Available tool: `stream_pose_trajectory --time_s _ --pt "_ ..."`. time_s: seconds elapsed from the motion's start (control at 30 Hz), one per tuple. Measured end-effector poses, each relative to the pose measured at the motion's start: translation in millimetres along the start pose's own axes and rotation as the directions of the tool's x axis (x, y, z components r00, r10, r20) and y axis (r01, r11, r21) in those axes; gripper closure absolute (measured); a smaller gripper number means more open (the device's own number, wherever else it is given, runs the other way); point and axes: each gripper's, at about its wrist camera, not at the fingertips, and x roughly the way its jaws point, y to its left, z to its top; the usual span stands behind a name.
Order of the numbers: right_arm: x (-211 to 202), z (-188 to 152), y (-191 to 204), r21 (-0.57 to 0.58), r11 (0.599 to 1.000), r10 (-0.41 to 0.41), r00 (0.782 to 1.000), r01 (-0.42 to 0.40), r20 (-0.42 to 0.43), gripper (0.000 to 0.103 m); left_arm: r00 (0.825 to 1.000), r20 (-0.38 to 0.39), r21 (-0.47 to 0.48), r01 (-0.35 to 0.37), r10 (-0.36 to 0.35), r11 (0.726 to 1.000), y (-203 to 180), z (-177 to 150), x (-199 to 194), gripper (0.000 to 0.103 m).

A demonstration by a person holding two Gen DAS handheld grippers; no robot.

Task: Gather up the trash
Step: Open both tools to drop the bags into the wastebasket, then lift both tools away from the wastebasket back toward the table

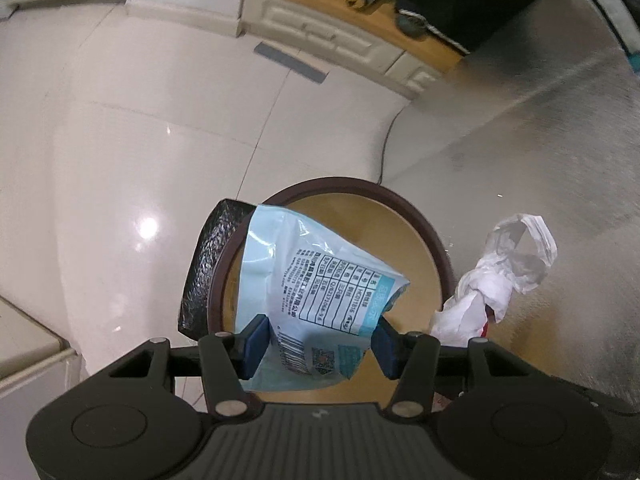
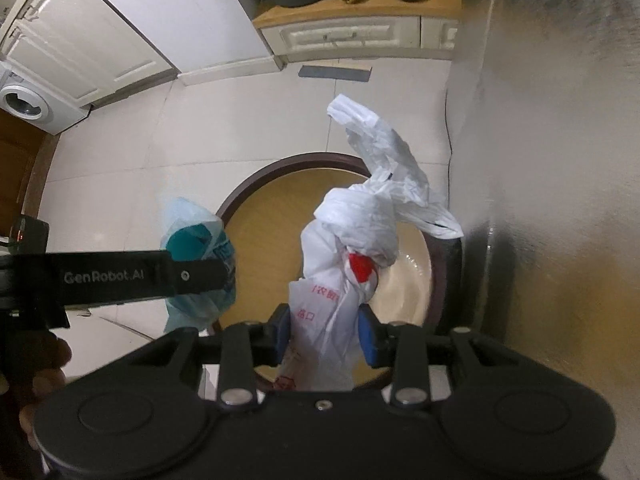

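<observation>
Blue wrapper (image 1: 316, 296) clamped between left jaws, white plastic bag (image 2: 352, 256) clamped between right jaws, both above round bin (image 1: 432, 240).

Both wrist cameras look steeply down past their fingers (image 1: 256, 340) at close range, sharing the round bin (image 1: 436, 248) (image 2: 240, 196) just ahead.

Packet (image 1: 316, 280) sat between the left gripper (image 1: 320, 342) pads, above the bin (image 1: 432, 236) opening. Knotted bag (image 2: 352, 240) sat between the right gripper (image 2: 325, 336) pads, also over the bin, right of the packet. Bin stood on the floor (image 1: 160, 140), just beside the wall (image 2: 540, 160) at its right. Cabinet (image 2: 352, 36) stood behind the bin, washer (image 2: 28, 104) far left.
</observation>
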Motion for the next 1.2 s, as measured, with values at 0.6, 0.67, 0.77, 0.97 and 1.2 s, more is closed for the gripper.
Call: stream_pose_trajectory --time_s 0.6,0.67,0.77,0.97,1.2 --pt "48 4 -5 -0.010 1.000 0.007 0.999 -0.007 -0.037 0.038 0.995 -0.098 -0.040 -0.023 0.019 0.999 8 18 53 0.022" --pt "45 2 -6 -0.004 1.000 0.001 0.999 -0.002 -0.041 0.037 0.994 -0.109 -0.035 -0.027 0.023 0.999 6 15 54 0.022" --pt "40 -1 -9 0.005 1.000 -0.004 0.999 0.004 -0.044 0.031 0.992 -0.119 -0.013 -0.041 0.039 0.999 4 10 51 0.019" --pt "28 -7 -12 0.000 1.000 -0.026 0.998 0.026 -0.052 0.023 0.989 -0.125 -0.001 -0.077 0.077 0.997 10 2 40 0.014" --pt "15 -15 -17 0.010 0.997 -0.075 0.996 0.076 -0.056 0.010 0.990 -0.099 -0.001 -0.103 0.102 0.995 18 -4 16 0.010"
